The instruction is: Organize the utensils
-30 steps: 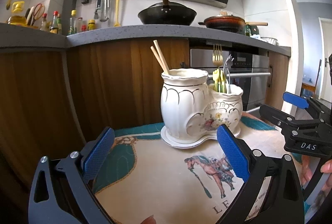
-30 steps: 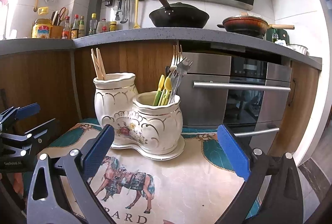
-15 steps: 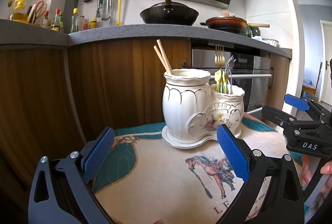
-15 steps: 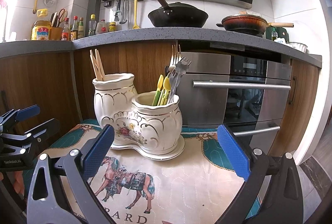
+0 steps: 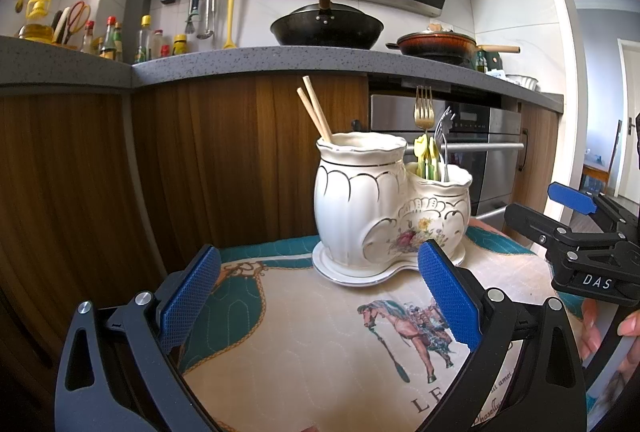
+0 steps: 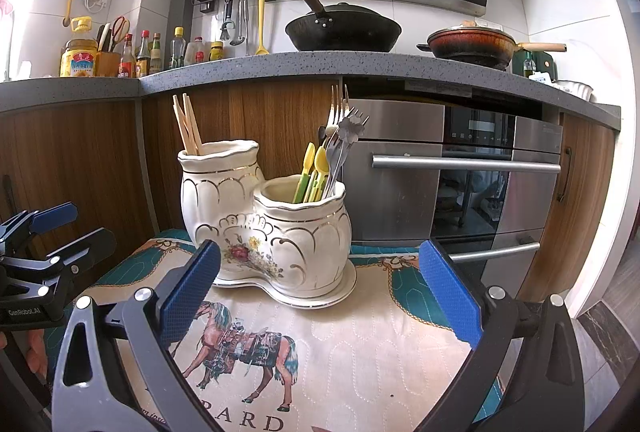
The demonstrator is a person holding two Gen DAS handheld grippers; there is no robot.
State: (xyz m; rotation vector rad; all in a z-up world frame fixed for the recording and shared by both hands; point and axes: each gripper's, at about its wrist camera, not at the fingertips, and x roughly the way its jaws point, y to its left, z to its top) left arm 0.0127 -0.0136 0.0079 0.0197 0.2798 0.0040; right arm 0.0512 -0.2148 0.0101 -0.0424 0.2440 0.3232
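A quilted horse-print mat (image 6: 360, 344) covers the bench, bare cloth open in front; the white twin-pot holder (image 5: 384, 208) stands near its far edge, chopsticks (image 6: 188, 126) and forks (image 6: 340, 120) upright inside; left tool (image 5: 320, 296) and right tool (image 6: 320, 288) both released, empty, well short of it

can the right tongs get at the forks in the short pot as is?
Probably yes. The right tongs are open and empty, and the forks stand well above the short pot rim with open air around their tops. Only the plastic spoons crowd them lower down.
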